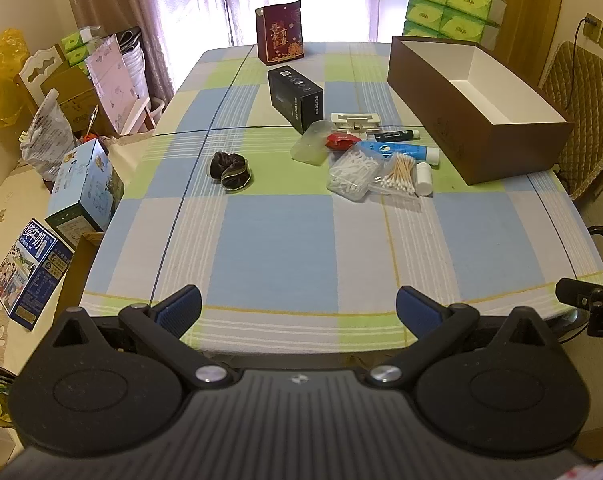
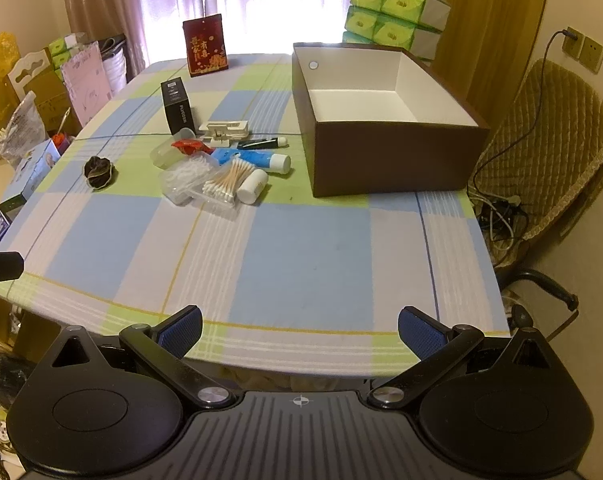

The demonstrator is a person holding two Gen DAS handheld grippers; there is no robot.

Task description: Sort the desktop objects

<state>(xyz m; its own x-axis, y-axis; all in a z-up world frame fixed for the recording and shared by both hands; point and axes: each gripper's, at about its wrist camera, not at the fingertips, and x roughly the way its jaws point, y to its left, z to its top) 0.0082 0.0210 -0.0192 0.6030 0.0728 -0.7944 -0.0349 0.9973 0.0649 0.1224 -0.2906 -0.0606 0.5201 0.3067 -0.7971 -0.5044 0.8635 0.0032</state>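
A brown open box (image 1: 481, 120) (image 2: 389, 152) with a white inside stands empty at the table's right. Beside it lies a pile: a cotton swab bag (image 1: 399, 178) (image 2: 225, 186), a clear floss-pick box (image 1: 351, 176) (image 2: 181, 178), a blue tube (image 1: 401, 151) (image 2: 253, 158), a white bottle (image 1: 423, 178) (image 2: 253, 186), a black tube (image 1: 395, 135) (image 2: 261, 143), a red packet (image 1: 341, 141) (image 2: 187, 146), a white holder (image 1: 355, 121) (image 2: 225, 128). A dark scrunchie (image 1: 231, 170) (image 2: 98, 172) lies apart at the left. My left gripper (image 1: 299, 310) and right gripper (image 2: 300, 330) are open and empty over the table's near edge.
A black box (image 1: 295, 96) (image 2: 175, 106) and a red packet box (image 1: 280, 34) (image 2: 205, 46) stand farther back on the checked tablecloth (image 1: 281, 248) (image 2: 301, 248). Green tissue packs (image 1: 453, 10) (image 2: 393, 16) sit behind. A padded chair (image 2: 549, 152) stands right; cartons (image 1: 85, 192) crowd the left.
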